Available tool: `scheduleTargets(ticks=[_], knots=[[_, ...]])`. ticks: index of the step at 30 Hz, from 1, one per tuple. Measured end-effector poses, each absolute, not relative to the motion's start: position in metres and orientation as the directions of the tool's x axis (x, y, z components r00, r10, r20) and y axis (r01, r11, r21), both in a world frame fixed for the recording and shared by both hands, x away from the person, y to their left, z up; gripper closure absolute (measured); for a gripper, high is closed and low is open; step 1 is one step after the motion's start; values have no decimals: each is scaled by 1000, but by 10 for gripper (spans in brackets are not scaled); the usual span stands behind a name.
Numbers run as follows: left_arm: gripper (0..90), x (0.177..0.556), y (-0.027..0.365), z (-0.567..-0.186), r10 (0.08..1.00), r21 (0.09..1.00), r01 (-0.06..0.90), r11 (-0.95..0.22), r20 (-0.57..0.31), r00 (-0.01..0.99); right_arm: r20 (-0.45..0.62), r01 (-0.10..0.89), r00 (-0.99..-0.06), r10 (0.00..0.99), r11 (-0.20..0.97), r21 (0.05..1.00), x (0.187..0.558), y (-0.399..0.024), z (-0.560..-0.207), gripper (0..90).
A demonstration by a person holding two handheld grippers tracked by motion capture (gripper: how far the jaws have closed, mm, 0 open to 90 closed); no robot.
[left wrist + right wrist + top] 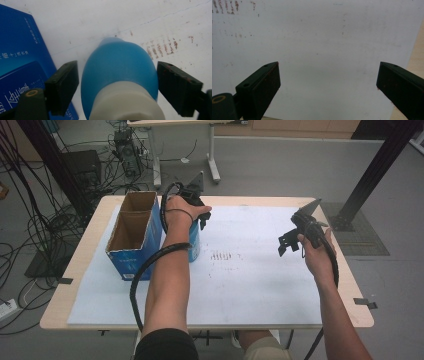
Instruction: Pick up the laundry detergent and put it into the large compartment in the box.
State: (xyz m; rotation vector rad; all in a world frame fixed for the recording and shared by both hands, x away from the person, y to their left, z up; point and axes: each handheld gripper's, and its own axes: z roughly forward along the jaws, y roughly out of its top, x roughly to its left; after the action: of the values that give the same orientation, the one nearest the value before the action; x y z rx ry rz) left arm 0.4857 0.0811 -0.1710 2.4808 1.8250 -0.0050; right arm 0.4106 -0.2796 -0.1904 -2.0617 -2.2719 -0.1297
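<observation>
A blue bottle (120,62) with a white cap stands upright on the white sheet (250,285), just right of a blue cardboard box (132,237). My left gripper (117,63) comes down over the bottle from above, one jaw on each side of its body, and the pads lie against its sides. In the high view the left gripper (200,217) sits over the bottle (195,247), and the hand hides most of it. My right gripper (286,244) hangs open above the right part of the sheet, with nothing between its fingers (262,85).
The blue box (17,62) is open at the top and stands at the table's left. Faint reddish marks (222,256) stain the sheet's middle. The wooden table edge (350,270) shows at the right. Cables and a black frame post (380,165) stand beyond the table.
</observation>
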Motion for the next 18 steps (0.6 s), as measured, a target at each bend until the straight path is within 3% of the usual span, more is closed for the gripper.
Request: scheduleTargets(ticks=[18], knots=[[370,489,84,-175,961,31,962,-270,-54,272,112,995,-102,989,100,16,413,-279,-191,53]])
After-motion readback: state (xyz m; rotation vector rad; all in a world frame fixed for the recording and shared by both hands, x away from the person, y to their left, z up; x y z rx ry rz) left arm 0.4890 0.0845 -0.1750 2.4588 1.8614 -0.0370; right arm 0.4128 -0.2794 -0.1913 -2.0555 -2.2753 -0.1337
